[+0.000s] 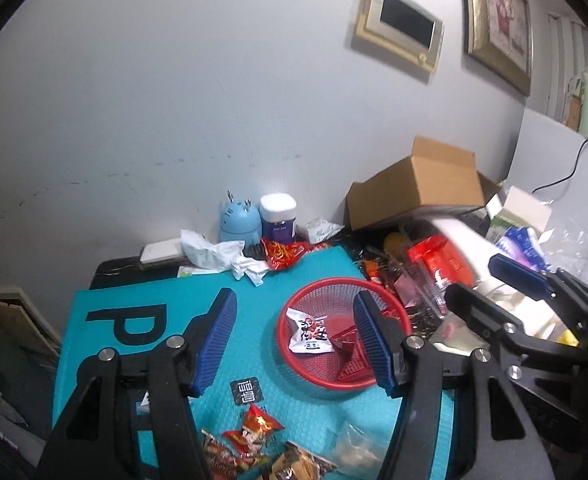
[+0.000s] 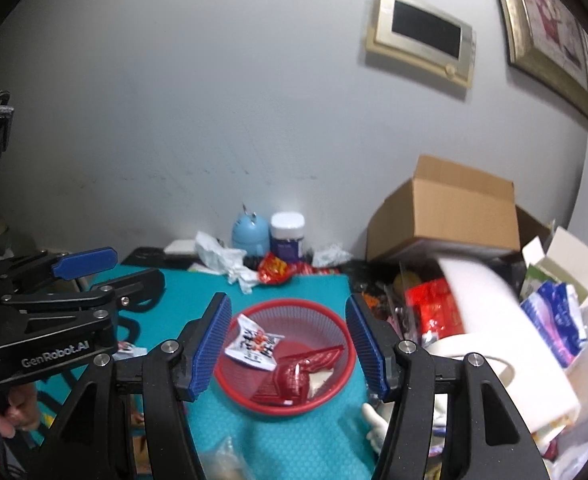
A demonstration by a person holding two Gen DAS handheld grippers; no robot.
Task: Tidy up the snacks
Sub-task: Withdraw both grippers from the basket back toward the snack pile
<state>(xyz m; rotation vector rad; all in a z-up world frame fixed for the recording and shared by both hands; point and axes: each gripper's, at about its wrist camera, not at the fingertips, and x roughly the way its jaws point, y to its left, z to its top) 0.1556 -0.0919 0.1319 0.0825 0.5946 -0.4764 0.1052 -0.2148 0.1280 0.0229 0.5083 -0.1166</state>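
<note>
Hovering both hand-held grippers, left [image 1: 296,338] and right [image 2: 287,344], open and empty, we are seeing the basket [image 2: 336,322] mid-frame collecting snacks [image 2: 253,346]; loose packets [image 1: 253,432] are waiting at lower frame.

A dark table [image 1: 107,272] carries a teal mat [image 1: 306,412]; on it a red basket [image 1: 294,372]; wrapped snacks [image 1: 253,436], seemingly loose, nearer.

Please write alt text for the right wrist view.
The open right gripper frames a round red mesh basket holding a white snack packet and red packets on a teal mat. The left gripper hangs alongside, empty.
</note>
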